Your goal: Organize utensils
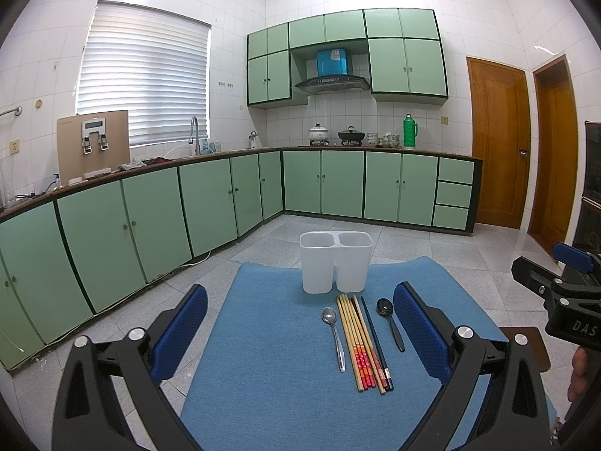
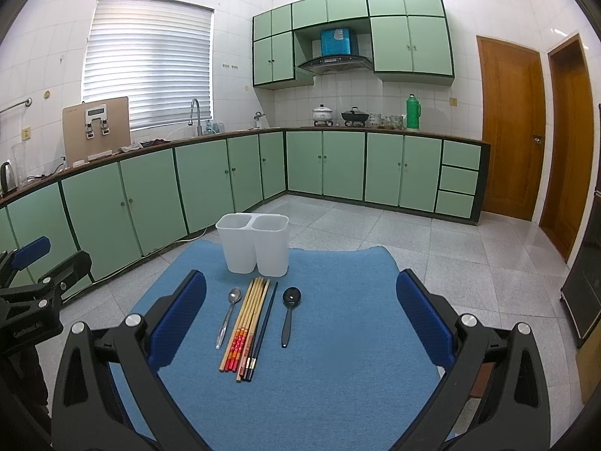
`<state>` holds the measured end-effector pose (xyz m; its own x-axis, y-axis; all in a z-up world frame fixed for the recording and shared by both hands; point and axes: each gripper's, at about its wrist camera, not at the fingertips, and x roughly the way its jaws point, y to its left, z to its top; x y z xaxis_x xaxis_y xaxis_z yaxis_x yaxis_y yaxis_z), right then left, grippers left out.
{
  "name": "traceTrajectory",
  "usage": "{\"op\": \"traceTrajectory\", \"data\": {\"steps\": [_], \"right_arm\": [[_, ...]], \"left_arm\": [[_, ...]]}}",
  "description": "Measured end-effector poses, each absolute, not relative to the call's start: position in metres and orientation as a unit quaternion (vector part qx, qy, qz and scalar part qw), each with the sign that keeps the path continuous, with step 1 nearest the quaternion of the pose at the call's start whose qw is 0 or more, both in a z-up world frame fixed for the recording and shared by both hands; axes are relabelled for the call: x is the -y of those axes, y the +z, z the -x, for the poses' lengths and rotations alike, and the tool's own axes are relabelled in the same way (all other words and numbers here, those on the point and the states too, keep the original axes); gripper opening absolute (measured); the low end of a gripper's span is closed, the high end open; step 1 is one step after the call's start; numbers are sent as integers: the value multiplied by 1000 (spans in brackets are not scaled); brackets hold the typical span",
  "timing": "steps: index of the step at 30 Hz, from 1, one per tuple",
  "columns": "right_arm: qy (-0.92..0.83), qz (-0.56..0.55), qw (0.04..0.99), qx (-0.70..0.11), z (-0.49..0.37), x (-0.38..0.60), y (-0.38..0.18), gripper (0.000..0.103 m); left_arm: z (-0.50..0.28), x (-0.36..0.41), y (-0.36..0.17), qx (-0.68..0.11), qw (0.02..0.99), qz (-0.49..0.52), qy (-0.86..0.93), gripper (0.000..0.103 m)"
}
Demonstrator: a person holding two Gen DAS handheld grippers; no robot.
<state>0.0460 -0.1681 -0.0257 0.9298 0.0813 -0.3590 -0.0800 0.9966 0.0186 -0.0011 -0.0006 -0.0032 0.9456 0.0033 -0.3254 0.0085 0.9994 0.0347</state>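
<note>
The left gripper (image 1: 300,323) hovers above the near end of a blue mat (image 1: 270,376), its blue-padded fingers (image 1: 180,330) spread wide with nothing between them. Ahead of it and slightly to its right lie the utensils in a row: a silver metal spoon (image 1: 333,334), a bundle of bamboo chopsticks (image 1: 358,345) with red-patterned handles, a pair of dark chopsticks (image 1: 375,342) touching that bundle, and a black spoon (image 1: 388,319) close to the inner face of its right finger. Beyond them stands a white two-compartment utensil holder (image 1: 335,265), upright, both compartments showing nothing inside.

The right gripper (image 2: 300,319) is equally wide open and holds nothing. From it the row sits ahead and to the left: silver metal spoon (image 2: 229,315), bamboo chopsticks (image 2: 246,327), dark chopsticks (image 2: 265,329), then black spoon (image 2: 290,312) nearly centred between its fingers. The holder (image 2: 252,242) stands farther ahead, left of centre.

Green cabinets (image 2: 210,180) line the tiled kitchen behind.
</note>
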Motion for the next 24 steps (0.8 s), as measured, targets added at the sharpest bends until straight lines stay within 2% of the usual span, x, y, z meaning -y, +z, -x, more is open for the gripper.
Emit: {"op": "traceTrajectory", "data": {"steps": [24], "right_arm": [[27,0,973,-230,-87,171,-43,98]], "left_arm": [[-49,-6,-31,-212,977,-21,11,97]]}}
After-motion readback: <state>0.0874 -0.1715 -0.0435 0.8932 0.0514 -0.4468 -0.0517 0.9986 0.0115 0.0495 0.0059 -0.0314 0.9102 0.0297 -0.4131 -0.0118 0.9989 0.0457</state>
